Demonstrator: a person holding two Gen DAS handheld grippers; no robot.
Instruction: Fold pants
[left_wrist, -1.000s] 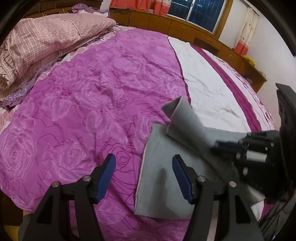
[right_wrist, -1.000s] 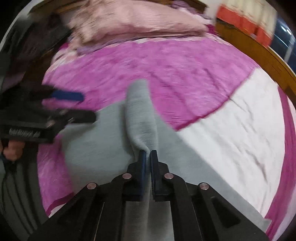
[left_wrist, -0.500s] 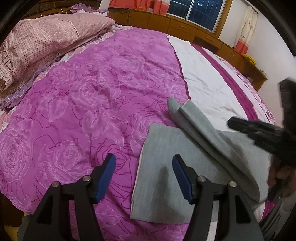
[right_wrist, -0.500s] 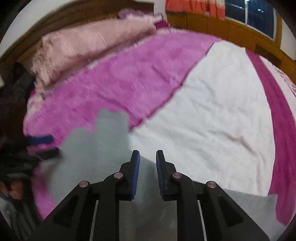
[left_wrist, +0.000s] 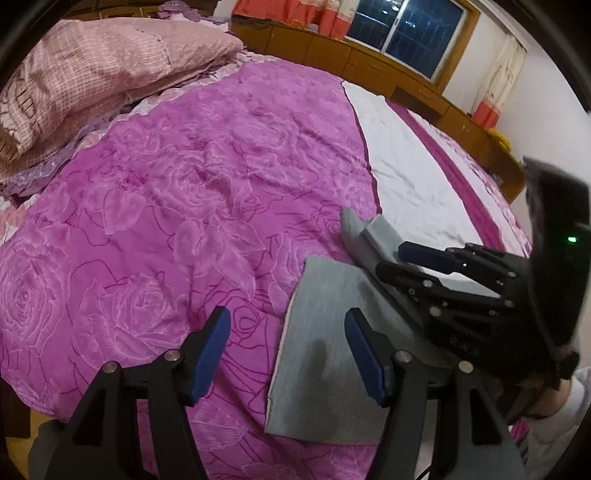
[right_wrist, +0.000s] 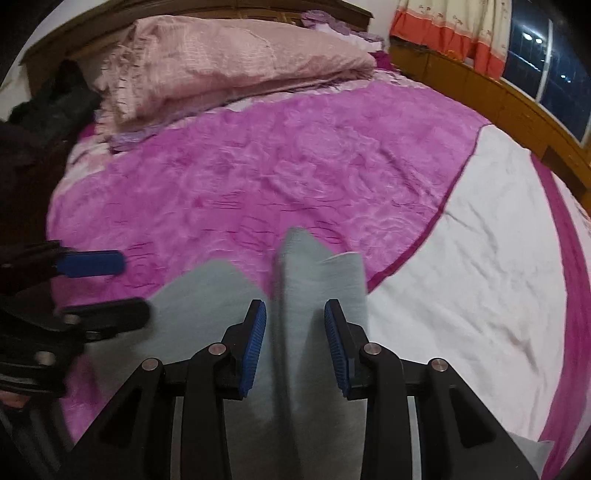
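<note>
- Right wrist view: my right gripper (right_wrist: 294, 341) jaws opening, a soft ridge of the grey knit pants (right_wrist: 295, 295) between them, unpinched.
- Pants lie on the near magenta rose-embossed quilt (right_wrist: 258, 177).
- My left gripper (left_wrist: 286, 354) spread wide, empty.

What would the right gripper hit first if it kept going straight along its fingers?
Most likely the raised fold of the grey pants, which lies between the opening jaws of the right gripper, untouched by the pads. Depth is unclear.

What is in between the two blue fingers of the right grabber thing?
In the right wrist view, a raised ridge of the gray pants runs between the fingers of the right hand-held gripper. Its jaws are opening and the pads are not pressing the cloth.
</note>
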